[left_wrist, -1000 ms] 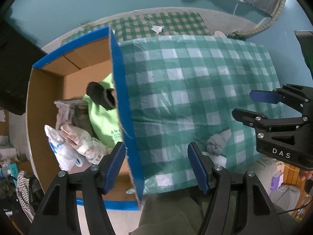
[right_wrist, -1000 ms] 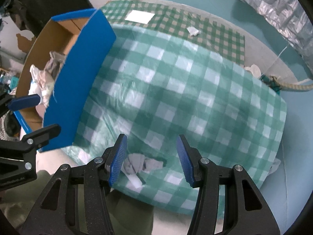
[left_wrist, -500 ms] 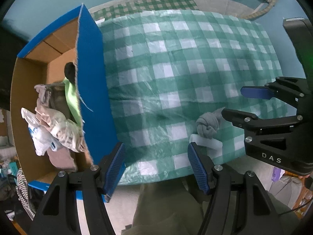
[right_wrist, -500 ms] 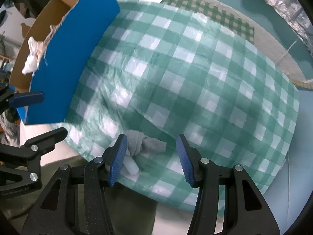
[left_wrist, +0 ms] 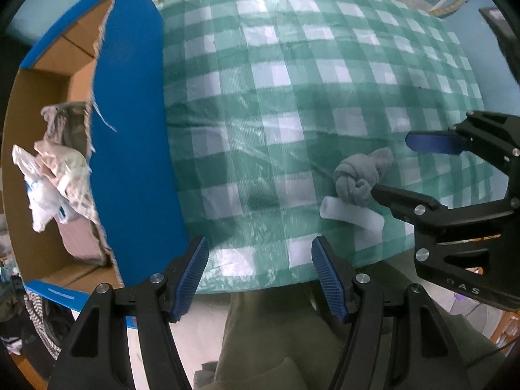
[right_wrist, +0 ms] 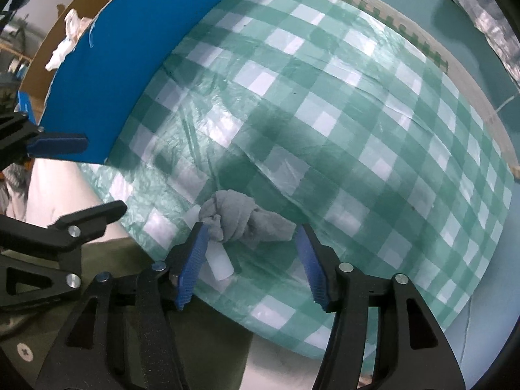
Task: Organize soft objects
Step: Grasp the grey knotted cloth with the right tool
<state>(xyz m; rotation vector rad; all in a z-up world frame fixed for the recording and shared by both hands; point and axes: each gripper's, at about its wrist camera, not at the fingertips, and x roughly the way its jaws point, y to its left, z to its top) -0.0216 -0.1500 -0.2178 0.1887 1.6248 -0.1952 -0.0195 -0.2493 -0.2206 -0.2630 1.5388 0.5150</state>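
Left wrist view was filled mostly by a green-and-white checked tablecloth (left_wrist: 292, 104) spread over the table. A blue-sided cardboard box (left_wrist: 130, 136) was seen standing at its left edge, with crumpled cloths and bags (left_wrist: 55, 169) piled inside. The left gripper (left_wrist: 258, 274) was held above the cloth's near edge, its jaws parted about halfway and nothing between them. The right gripper (right_wrist: 252, 260) was pointed down over a knotted grey sock (right_wrist: 240, 221) lying on the cloth near the front edge; its jaws were opening, with the sock framed between the blue pads, the left pad just beside the knot, though contact could not be told. A small white tube (left_wrist: 351, 216) was seen lying just beside the sock, partly under it.
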